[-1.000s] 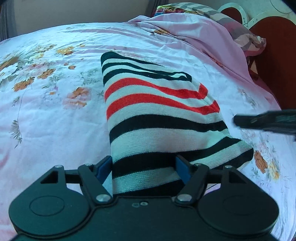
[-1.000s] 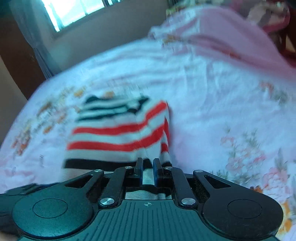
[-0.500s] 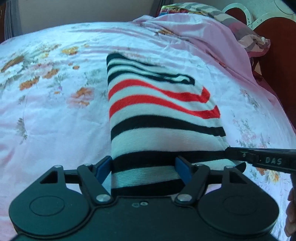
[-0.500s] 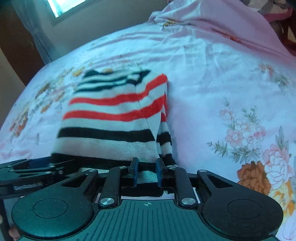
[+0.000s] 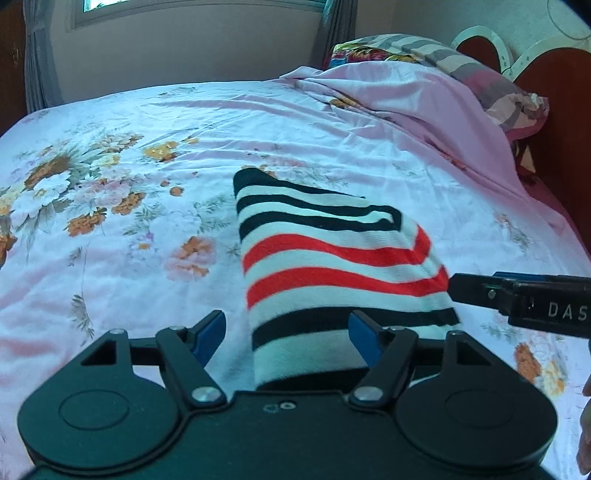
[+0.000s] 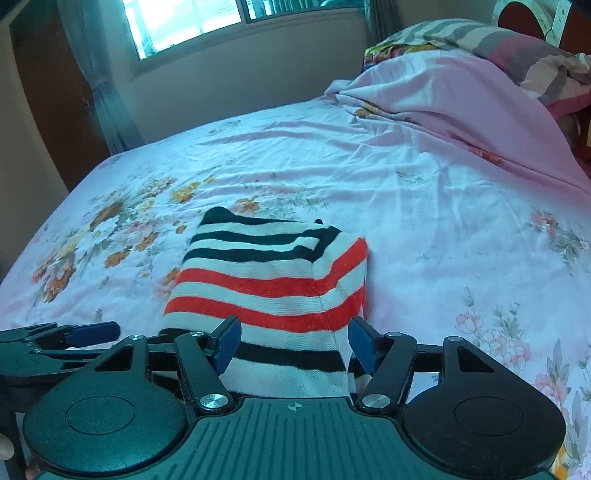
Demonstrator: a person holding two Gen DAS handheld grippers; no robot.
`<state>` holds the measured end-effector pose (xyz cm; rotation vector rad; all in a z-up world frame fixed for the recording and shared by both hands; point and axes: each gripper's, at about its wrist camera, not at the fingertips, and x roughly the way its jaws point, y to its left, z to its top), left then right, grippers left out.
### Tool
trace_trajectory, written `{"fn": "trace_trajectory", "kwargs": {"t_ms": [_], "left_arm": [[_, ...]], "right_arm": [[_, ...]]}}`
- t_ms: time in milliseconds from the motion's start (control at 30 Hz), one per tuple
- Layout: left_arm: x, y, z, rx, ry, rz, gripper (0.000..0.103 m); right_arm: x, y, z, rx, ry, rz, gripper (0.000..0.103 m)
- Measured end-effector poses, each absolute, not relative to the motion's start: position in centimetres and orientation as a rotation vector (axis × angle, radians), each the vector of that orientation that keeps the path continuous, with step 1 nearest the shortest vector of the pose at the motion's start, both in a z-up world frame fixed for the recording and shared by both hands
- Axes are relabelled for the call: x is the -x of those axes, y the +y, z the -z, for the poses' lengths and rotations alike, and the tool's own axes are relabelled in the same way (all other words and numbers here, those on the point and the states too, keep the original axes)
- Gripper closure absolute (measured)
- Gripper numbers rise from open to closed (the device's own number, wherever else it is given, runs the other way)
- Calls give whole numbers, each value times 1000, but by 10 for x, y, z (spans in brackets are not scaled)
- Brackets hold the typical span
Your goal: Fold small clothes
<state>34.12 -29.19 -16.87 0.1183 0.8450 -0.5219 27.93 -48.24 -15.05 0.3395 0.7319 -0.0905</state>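
Observation:
A small knit garment (image 5: 332,266) with black, white and red stripes lies folded into a narrow block on the flowered bedsheet (image 5: 110,229). My left gripper (image 5: 287,332) hovers open over its near end; the left pad stands clear of the cloth edge and nothing is pinched. My right gripper (image 6: 295,343) is opening its jaws, with the garment (image 6: 273,273) lying loose between and beneath the blue pads. Each gripper shows in the other's view: the right gripper (image 5: 476,284) by the garment's right edge, the left gripper (image 6: 85,328) at its left.
A pink quilt (image 6: 461,110) is heaped at the far right, with a striped pillow (image 6: 517,48) against a dark red headboard (image 5: 561,92). A window (image 6: 192,22) with grey curtains and a brown wooden panel (image 6: 48,92) lie beyond the bed's far edge.
The right gripper's jaws have spread apart and let go of the garment's near edge. Both grippers have lifted and drawn back, and the left pad has come off the cloth.

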Motion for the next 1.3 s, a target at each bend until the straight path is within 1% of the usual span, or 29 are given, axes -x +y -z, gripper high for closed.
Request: {"fn": "trace_trajectory", "kwargs": {"t_ms": [67, 133, 167, 200, 267, 367, 433, 467, 500, 600, 700, 800, 933, 1033, 1167, 1300], "left_arm": [[-349, -293, 175, -124, 854, 507, 32], [-358, -293, 186, -121, 871, 494, 27], [-363, -293, 191, -116, 874, 488, 18], [-366, -291, 195, -111, 874, 477, 7], [-374, -289, 206, -86, 893, 476, 3], [-386, -278, 213, 9, 955, 502, 4], [-389, -272, 209, 38, 972, 533, 10], [-390, -270, 206, 48, 974, 548, 15], [-391, -267, 202, 58, 969, 558, 18], [-396, -263, 198, 73, 951, 536, 18], [-403, -266, 206, 104, 994, 549, 16], [-404, -270, 212, 121, 1013, 543, 16], [-398, -275, 215, 99, 1009, 542, 15], [-394, -276, 211, 73, 999, 548, 16], [-386, -276, 205, 49, 991, 551, 19], [-382, -277, 204, 43, 997, 548, 19]], "right_arm": [[-288, -486, 159, -329, 748, 103, 39], [-296, -492, 171, -331, 773, 118, 39], [-300, -496, 178, -334, 789, 126, 37], [-303, -500, 186, -335, 801, 141, 29], [-311, -506, 208, -335, 851, 164, 16], [-312, -519, 229, -415, 873, 144, 14], [-310, -529, 230, -472, 874, 133, 14], [-309, -532, 227, -480, 867, 128, 14], [-307, -534, 222, -476, 854, 124, 14], [-307, -538, 209, -468, 831, 109, 14], [-308, -536, 201, -499, 816, 95, 14], [-309, -523, 196, -453, 773, 102, 14], [-319, -512, 223, -397, 886, 112, 14], [-312, -521, 222, -459, 866, 123, 14], [-298, -522, 211, -452, 838, 124, 14], [-294, -517, 205, -444, 841, 113, 14]]}}
